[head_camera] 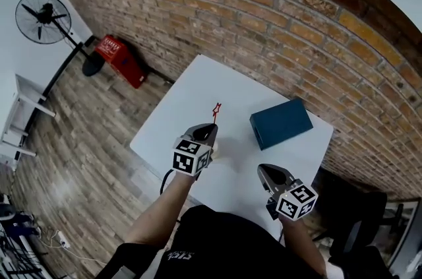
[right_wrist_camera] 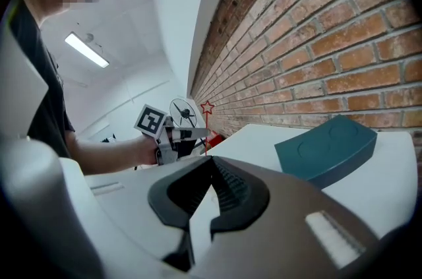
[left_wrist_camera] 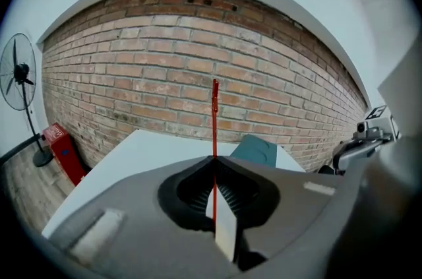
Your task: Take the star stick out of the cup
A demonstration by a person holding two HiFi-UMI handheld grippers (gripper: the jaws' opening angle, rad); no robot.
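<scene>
The star stick (head_camera: 215, 111) is a thin red rod with a small star outline on top, and it stands upright over the white table (head_camera: 198, 93). My left gripper (head_camera: 210, 130) is shut on its lower part. In the left gripper view the rod (left_wrist_camera: 215, 113) rises straight up from between the closed jaws of that gripper (left_wrist_camera: 214, 162). The cup is hidden below the gripper. My right gripper (head_camera: 264, 171) hovers near the table's front edge, shut with nothing in it. The right gripper view shows those empty jaws (right_wrist_camera: 212, 159), the star (right_wrist_camera: 208, 107) and the left gripper (right_wrist_camera: 188, 134).
A dark teal box (head_camera: 280, 123) lies on the table's right side, near the brick wall. On the wooden floor to the left are a red crate (head_camera: 120, 60) and a standing fan (head_camera: 43, 17). A dark chair (head_camera: 356, 218) stands at the lower right.
</scene>
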